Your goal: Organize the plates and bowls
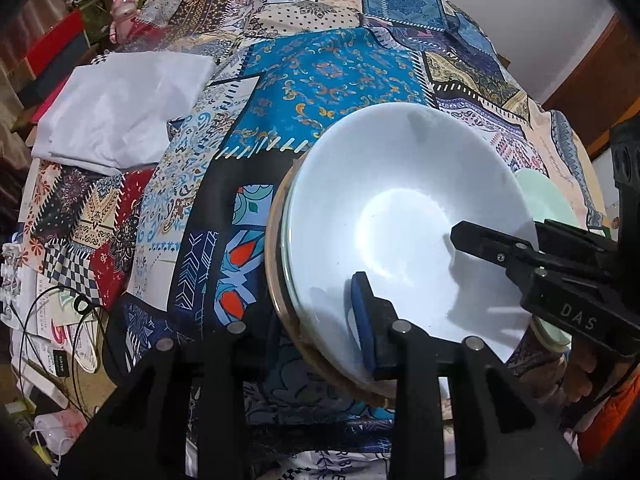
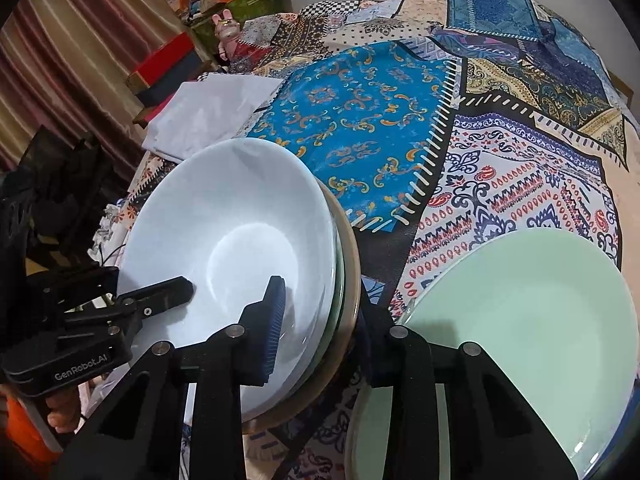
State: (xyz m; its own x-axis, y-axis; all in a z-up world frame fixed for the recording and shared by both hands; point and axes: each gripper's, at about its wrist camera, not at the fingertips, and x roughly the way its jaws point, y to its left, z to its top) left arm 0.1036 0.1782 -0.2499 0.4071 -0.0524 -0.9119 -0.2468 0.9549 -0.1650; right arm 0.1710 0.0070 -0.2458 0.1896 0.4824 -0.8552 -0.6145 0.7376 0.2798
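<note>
A stack of bowls with a white bowl (image 1: 404, 216) on top is held tilted above the patchwork tablecloth (image 1: 328, 76). My left gripper (image 1: 316, 320) is shut on the stack's rim, one blue pad (image 1: 362, 320) inside the white bowl. My right gripper (image 2: 320, 320) is shut on the opposite rim of the same stack (image 2: 240, 240), its blue pad (image 2: 276, 320) inside the bowl. The right gripper also shows in the left wrist view (image 1: 500, 252). A pale green plate (image 2: 532, 320) lies on the cloth at the right.
A folded white cloth (image 1: 120, 108) lies at the table's far left. Papers and black cables (image 1: 68, 336) sit at the left edge. Boxes and a pink rabbit figure (image 2: 226, 28) stand beyond the table.
</note>
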